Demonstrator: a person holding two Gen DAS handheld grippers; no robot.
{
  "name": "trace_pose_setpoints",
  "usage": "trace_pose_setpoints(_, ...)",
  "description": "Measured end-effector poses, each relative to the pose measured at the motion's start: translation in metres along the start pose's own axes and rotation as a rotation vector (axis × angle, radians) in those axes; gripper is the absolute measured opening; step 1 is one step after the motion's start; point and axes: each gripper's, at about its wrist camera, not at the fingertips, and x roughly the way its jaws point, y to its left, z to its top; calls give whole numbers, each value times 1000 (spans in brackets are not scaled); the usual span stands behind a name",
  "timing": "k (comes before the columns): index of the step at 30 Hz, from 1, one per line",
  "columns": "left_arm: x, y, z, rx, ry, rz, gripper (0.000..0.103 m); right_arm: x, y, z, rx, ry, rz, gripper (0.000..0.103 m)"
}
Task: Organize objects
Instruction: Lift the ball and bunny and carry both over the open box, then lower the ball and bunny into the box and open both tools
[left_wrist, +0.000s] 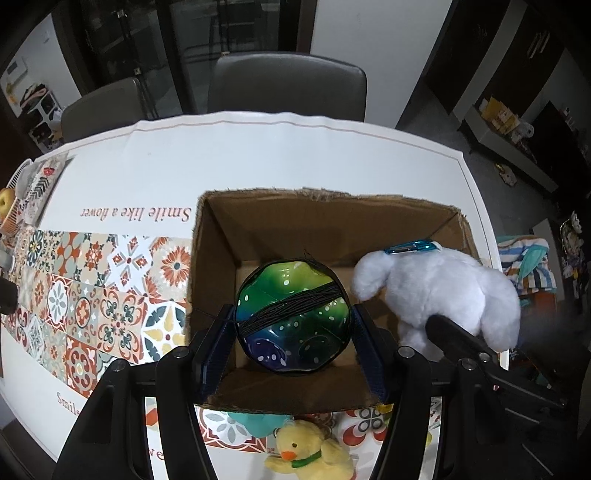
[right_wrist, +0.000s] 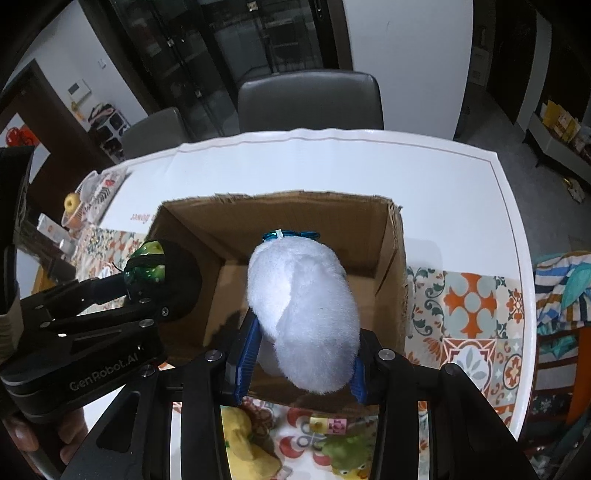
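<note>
Right wrist view: white plush toy (right_wrist: 304, 317) clamped in right hand-held gripper (right_wrist: 301, 363)

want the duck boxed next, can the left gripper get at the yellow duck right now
Probably not yet: the left gripper is shut on the green-blue ball over the cardboard box. The yellow duck lies uncovered before the box.

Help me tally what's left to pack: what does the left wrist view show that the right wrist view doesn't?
Left only: the yellow duck on the table, near side of the box.
Right only: a green frog and a small block on the table.
Both: the ball in the left gripper and the white plush in the right gripper, over the box.
</note>
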Motion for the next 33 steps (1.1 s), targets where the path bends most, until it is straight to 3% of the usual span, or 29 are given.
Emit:
trace_pose_setpoints(8,17,0,-5,18,65,-9,62,14,-7,-2,-2,47,-25,45)
trace_pose_setpoints(14,15,3,-6,22,76,-12,62,3,-4,1,-20,11,-38,51)
trace_pose_setpoints(18,3,1,-5,37,39,-9,71,-8,-4,3,-30,-9,-70,51)
trace_pose_setpoints(33,-48,-1,-20,60,-64,12,74,-49,-15,-11,9,-59,-78,51)
